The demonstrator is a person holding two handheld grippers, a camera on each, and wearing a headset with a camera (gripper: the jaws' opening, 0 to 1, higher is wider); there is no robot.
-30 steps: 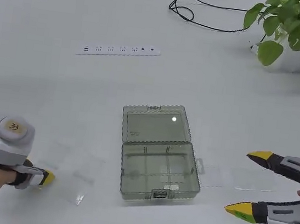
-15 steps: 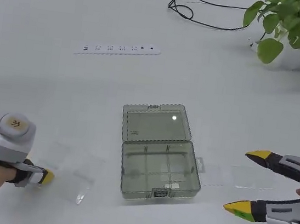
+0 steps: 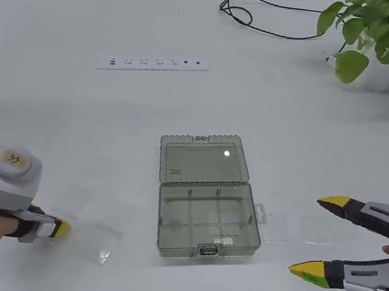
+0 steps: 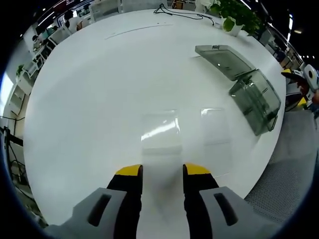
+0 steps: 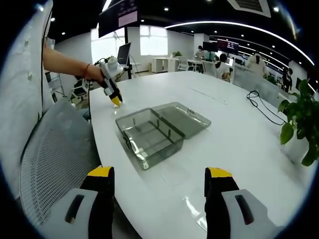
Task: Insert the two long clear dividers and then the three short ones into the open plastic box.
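The box (image 3: 207,222) stands open in the lower middle of the head view. Its lid (image 3: 204,160) lies flat behind it, so the top is free for inserting. My left gripper (image 4: 162,172) is empty, its jaws only narrowly apart. It is low over the bench (image 3: 195,31) and aimed at the clear sheets (image 4: 159,130) lying flat just ahead. My right gripper (image 3: 319,236) is wide and empty, and I think it is lined up on the other clear pieces (image 3: 326,232) beside the box.

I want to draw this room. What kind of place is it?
Probably an open-plan office: a monitor across the room, a mesh chair, and a power strip on the big white table.
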